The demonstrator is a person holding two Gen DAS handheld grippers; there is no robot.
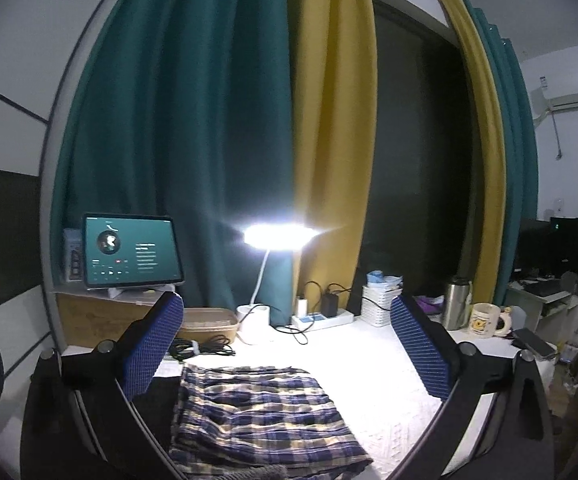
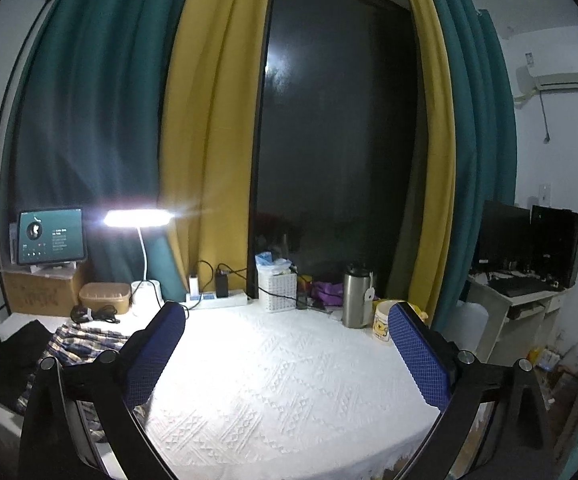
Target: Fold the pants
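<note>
The plaid pants [image 1: 261,412] are laid folded on the white-clothed surface [image 2: 289,380]. The jaws of the left gripper [image 1: 289,344] and right gripper [image 2: 289,348] are spread wide, with nothing gripped.

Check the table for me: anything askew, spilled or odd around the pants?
Nothing spilled or damaged. The plaid pants lie folded on the white tablecloth, with edges slightly uneven and wrinkled. A black cloth sits beside them. Both hand-held grippers are open and empty.
</note>
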